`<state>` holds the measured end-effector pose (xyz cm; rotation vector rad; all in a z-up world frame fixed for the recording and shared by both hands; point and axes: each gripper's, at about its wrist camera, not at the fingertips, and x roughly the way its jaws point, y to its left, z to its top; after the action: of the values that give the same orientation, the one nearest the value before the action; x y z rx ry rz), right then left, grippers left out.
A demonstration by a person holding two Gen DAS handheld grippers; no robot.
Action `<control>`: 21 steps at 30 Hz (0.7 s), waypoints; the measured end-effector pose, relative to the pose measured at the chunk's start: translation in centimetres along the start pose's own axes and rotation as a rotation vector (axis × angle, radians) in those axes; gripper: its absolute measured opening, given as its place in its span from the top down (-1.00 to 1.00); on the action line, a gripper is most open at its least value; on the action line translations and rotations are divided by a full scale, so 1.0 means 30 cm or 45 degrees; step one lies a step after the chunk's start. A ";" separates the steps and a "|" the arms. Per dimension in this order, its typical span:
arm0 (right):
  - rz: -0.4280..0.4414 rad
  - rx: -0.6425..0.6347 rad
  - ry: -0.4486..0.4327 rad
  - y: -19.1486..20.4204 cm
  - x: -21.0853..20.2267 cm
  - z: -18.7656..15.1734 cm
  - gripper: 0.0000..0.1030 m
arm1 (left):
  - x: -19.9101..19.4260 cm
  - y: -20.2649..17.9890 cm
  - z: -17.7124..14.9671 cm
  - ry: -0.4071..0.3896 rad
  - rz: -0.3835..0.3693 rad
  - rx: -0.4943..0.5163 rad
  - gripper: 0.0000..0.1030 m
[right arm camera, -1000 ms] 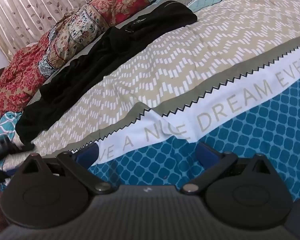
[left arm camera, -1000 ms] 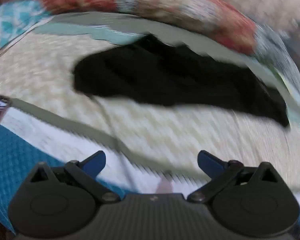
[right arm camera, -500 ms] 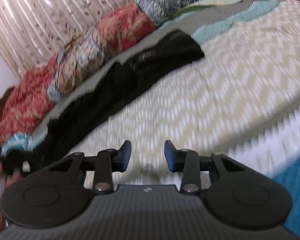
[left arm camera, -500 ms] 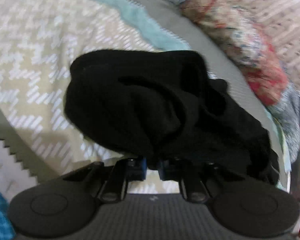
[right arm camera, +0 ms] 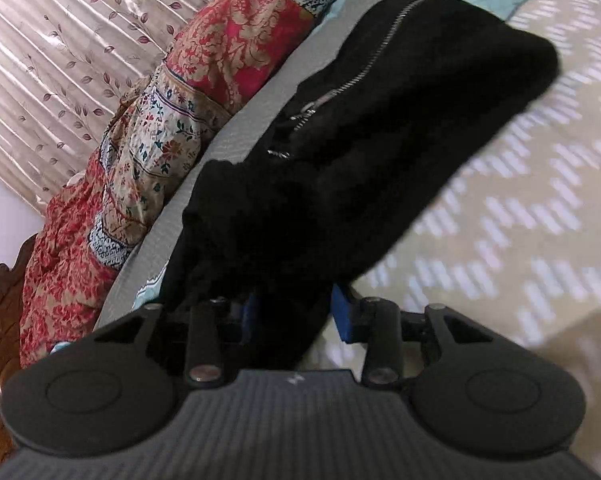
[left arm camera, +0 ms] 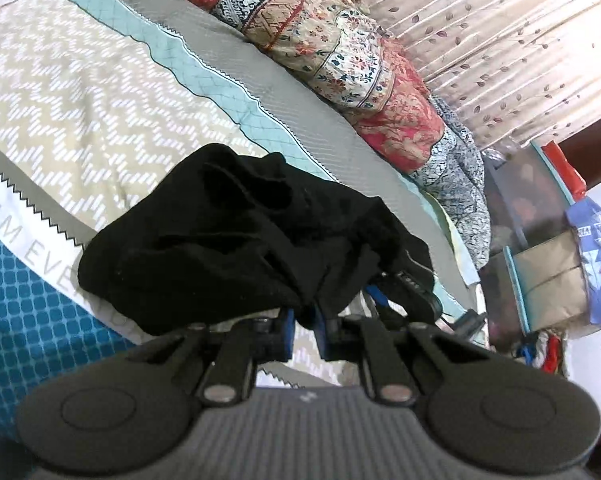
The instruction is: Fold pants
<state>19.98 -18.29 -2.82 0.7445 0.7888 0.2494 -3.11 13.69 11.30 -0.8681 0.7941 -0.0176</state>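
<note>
Pants gripped at both ends

Pants [left arm camera: 236, 248] lie bunched on the bed [left arm camera: 80, 92], frame centre. Both grippers went from wide open to gripping: left gripper [left arm camera: 302, 330] clamped on fabric, right gripper [right arm camera: 296, 316] closing on it. Folding can begin.

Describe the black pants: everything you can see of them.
The pants are black, of soft, matte cloth, bunched and creased rather than flat. The right view shows a silver zip running up one part. They lie on the patterned bedspread, near the floral quilt. The left tool is shut on a fold of one end. The right tool has cloth between its blue pads and its jaws are closing on it.
</note>
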 end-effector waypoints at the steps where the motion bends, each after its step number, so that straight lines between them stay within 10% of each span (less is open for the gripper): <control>1: 0.008 0.013 0.007 -0.002 -0.013 0.014 0.79 | -0.002 -0.001 0.006 -0.007 0.000 -0.003 0.80; 9: 0.379 -0.151 -0.358 0.113 -0.612 0.212 0.90 | -0.077 0.038 0.063 -0.060 -0.105 -0.076 0.80; 13: 0.480 -0.363 -0.481 0.174 -0.873 0.120 0.90 | -0.111 0.021 0.045 -0.097 -0.105 -0.014 0.80; 21: 0.253 -0.289 -0.223 0.005 -0.947 -0.176 0.90 | -0.083 0.171 -0.030 -0.020 0.093 -0.023 0.80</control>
<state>-3.47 -28.71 10.50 0.6200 0.5103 0.4389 -6.96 17.29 8.97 -0.8545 0.8117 0.0608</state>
